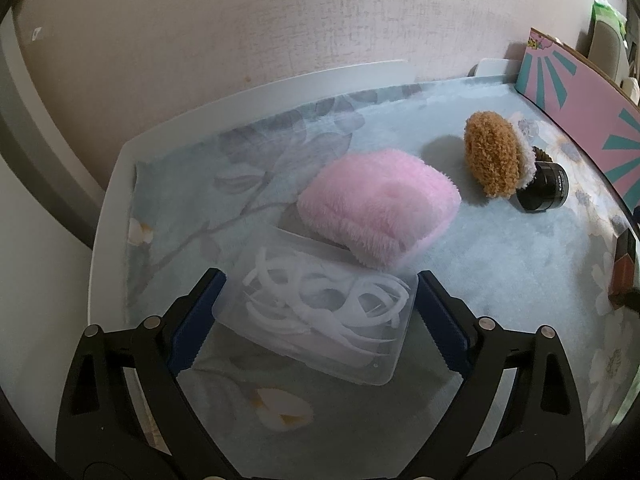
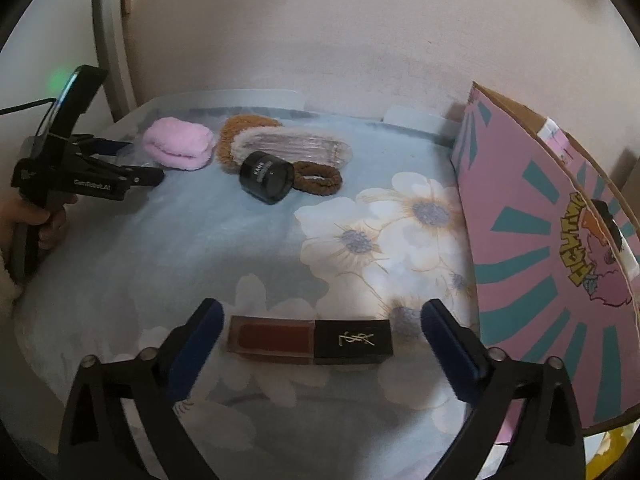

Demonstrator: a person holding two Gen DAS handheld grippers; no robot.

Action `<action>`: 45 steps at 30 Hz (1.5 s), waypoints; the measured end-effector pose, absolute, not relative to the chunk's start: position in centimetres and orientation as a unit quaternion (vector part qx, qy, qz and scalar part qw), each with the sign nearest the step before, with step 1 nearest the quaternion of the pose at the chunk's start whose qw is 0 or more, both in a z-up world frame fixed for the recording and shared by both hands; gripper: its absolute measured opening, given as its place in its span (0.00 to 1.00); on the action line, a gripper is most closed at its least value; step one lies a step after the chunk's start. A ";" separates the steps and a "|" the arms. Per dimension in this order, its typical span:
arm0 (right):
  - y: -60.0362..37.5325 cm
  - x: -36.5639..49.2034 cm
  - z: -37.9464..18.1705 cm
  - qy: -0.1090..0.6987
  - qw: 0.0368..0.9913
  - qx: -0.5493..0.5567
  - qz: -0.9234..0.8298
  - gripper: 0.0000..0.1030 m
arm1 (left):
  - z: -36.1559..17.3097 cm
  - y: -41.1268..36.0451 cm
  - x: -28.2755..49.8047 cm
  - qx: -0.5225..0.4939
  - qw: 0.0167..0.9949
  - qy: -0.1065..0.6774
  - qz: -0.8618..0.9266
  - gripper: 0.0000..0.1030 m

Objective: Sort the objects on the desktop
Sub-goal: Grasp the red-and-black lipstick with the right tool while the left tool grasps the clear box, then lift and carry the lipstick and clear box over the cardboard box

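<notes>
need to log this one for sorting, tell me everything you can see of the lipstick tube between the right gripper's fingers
The lipstick tube is a squared stick lying flat on its side on the flowered cloth, set crosswise to the right gripper. Its left half is clear, showing dark brown-red colour; its right half is a glossy black cap with a gold logo. The cap is on. Both open blue pads stand clear of its ends; only the cloth touches it.

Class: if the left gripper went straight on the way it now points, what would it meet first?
Probably the clear plastic box of white floss picks, already between the open left gripper pads; the fluffy pink cloth lies beyond.
</notes>
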State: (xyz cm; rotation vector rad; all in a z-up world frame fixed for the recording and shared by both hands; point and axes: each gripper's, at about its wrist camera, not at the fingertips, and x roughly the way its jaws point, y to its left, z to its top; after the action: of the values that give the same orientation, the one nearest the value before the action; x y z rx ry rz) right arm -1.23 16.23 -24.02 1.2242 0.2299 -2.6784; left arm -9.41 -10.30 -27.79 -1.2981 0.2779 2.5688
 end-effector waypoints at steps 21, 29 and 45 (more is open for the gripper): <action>15.4 -1.7 -25.8 0.089 0.118 0.443 -0.884 0.78 | -27.0 -11.3 -8.7 -0.441 0.126 0.063 0.886 0.87; 15.3 -1.8 -24.1 0.088 0.125 0.444 -0.883 0.78 | -24.5 -12.0 -7.6 -0.433 0.115 0.043 0.893 0.87; 18.6 -5.2 -11.7 0.023 0.108 0.409 -0.906 0.78 | -11.3 -8.1 -7.3 -0.398 0.122 0.028 0.909 0.87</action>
State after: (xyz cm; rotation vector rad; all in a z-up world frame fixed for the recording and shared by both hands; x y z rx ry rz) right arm -5.21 18.58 -11.74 1.2021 0.0688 -2.6648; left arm -7.30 -8.09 -11.31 -1.1610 0.0807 2.6524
